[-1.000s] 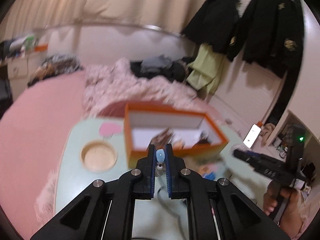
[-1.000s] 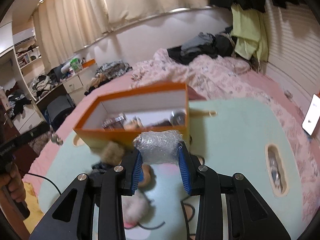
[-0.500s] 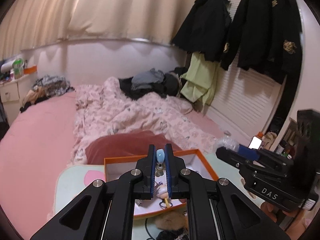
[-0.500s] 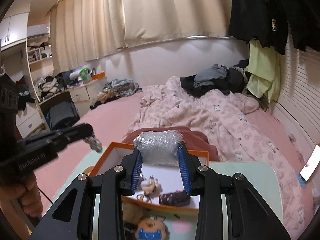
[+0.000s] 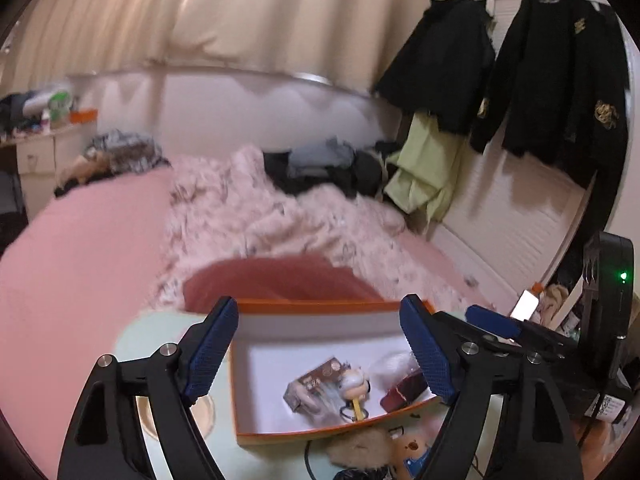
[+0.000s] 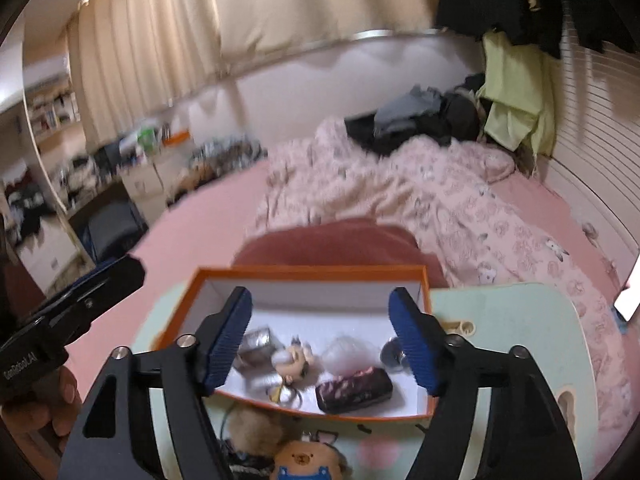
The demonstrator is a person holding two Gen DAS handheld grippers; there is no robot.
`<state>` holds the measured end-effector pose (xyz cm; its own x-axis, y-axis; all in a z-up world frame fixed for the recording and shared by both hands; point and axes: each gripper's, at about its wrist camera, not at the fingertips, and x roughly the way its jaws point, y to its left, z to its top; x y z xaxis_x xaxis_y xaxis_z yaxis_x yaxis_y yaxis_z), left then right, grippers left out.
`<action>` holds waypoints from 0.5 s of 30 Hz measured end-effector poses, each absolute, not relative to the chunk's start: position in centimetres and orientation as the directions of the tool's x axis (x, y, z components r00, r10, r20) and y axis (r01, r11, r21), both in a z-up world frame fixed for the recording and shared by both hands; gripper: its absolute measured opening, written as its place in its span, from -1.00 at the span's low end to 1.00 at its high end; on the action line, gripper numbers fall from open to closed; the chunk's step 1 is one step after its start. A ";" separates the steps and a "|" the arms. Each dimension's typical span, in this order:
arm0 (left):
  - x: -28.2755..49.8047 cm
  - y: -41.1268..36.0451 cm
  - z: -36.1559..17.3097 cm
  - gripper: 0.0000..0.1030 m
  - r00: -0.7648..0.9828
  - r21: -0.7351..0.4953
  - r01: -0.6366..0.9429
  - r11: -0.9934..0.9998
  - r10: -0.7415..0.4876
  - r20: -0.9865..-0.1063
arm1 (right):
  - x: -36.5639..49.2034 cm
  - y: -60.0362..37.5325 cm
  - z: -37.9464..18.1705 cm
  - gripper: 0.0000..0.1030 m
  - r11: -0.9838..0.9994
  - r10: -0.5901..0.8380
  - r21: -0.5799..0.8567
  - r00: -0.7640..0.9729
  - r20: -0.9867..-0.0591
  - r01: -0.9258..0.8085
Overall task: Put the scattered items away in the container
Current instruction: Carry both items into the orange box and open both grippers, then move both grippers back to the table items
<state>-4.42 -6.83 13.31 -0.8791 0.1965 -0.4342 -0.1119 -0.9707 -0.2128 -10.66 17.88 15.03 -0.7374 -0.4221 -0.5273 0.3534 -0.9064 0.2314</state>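
Note:
The orange box point(image 5: 332, 305) point(image 6: 312, 270) with a white inside stands on the pale green table point(image 6: 512, 332). My left gripper point(image 5: 318, 350) hovers over it, its jaws opening with nothing between them. My right gripper point(image 6: 320, 344) hangs over the same box, jaws also opening and empty. Inside lie a small doll charm point(image 5: 352, 384) point(image 6: 292, 360), a clear-wrapped bundle point(image 5: 390, 364) point(image 6: 346, 350), a dark pouch point(image 5: 404, 390) point(image 6: 354, 392) and a brown packet point(image 5: 316, 380). In front of the box on the table sit a furry ball point(image 6: 256, 428) and a bear toy point(image 6: 304, 460).
A dark red cushion point(image 6: 340, 244) and the pink bed lie right behind the box. A lit phone point(image 5: 526, 304) rests at the right. A round cup hole point(image 5: 204, 416) is in the table left of the box. A black cable runs by the toys.
Both grippers have gone from shut to open above the box. The blue-topped charm has left the left jaws and the clear-wrapped bundle has left the right jaws; both now lie in the box.

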 end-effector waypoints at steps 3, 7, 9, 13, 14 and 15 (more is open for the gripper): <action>-3.5 -6.8 14.1 0.59 -0.884 -0.191 -0.119 -0.974 0.192 -0.425 | -10.2 18.8 15.7 0.43 -0.898 -0.440 0.264 -0.739 -0.510 0.353; -2.0 -6.4 14.8 0.64 -0.881 -0.175 -0.141 -0.974 0.204 -0.426 | -8.5 19.9 16.6 0.43 -0.872 -0.486 0.321 -0.729 -0.482 0.369; -0.8 -5.8 14.6 0.76 -0.873 -0.154 -0.162 -0.975 0.214 -0.438 | -7.2 20.1 16.8 0.43 -0.865 -0.500 0.319 -0.727 -0.471 0.388; 2.1 -4.9 12.3 0.82 -0.845 -0.101 -0.188 -0.977 0.213 -0.490 | -3.3 20.3 15.7 0.42 -0.870 -0.491 0.223 -0.731 -0.474 0.439; 2.6 -4.7 11.4 0.82 -0.833 -0.102 -0.192 -0.976 0.217 -0.509 | -2.4 20.4 15.1 0.42 -0.877 -0.476 0.194 -0.738 -0.478 0.440; 3.0 -4.8 10.3 0.82 -0.818 -0.112 -0.189 -0.976 0.219 -0.532 | -1.7 20.5 14.3 0.42 -0.883 -0.462 0.176 -0.742 -0.486 0.434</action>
